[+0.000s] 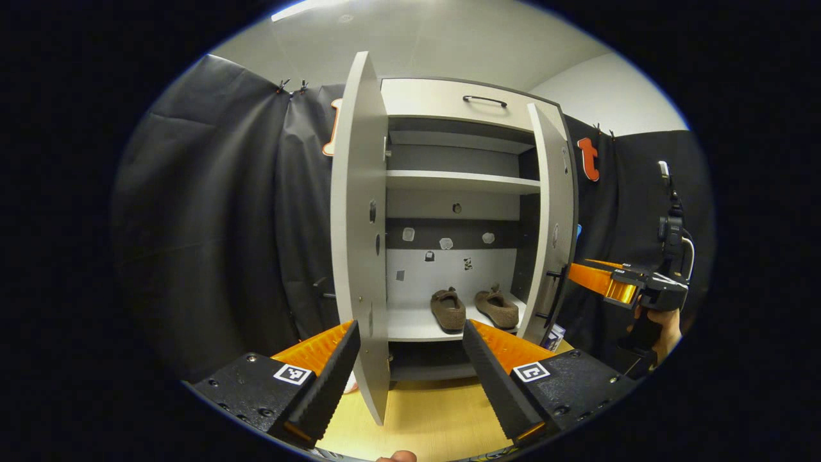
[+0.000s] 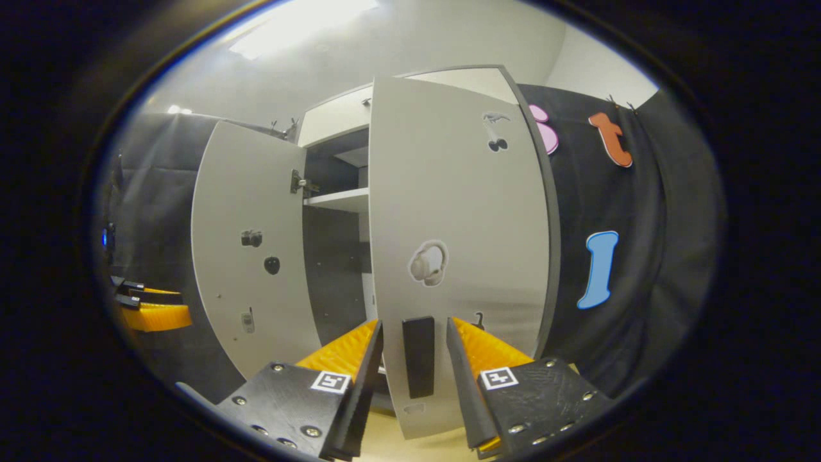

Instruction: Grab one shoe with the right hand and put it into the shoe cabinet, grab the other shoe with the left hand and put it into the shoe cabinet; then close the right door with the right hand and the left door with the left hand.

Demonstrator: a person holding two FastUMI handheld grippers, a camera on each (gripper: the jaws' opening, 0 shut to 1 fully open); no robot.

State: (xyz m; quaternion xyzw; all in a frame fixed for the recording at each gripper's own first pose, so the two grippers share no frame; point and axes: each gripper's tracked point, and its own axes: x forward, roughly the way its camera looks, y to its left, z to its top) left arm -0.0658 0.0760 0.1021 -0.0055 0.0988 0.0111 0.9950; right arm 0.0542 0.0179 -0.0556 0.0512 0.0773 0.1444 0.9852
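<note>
Straddling R door handle [image 2: 418,356], right claw [image 2: 414,359] open, shoes [image 1: 474,308] inside cabinet [image 1: 449,192]

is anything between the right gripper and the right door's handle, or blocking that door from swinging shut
Nothing visible does. In the right gripper view the right gripper is open with the right door's black handle between its fingers. In the left gripper view both shoes sit well inside on the shelf, clear of the door's path.

No legible text, perhaps only square coded markers [image 1: 292,374] on the jaws.
</note>
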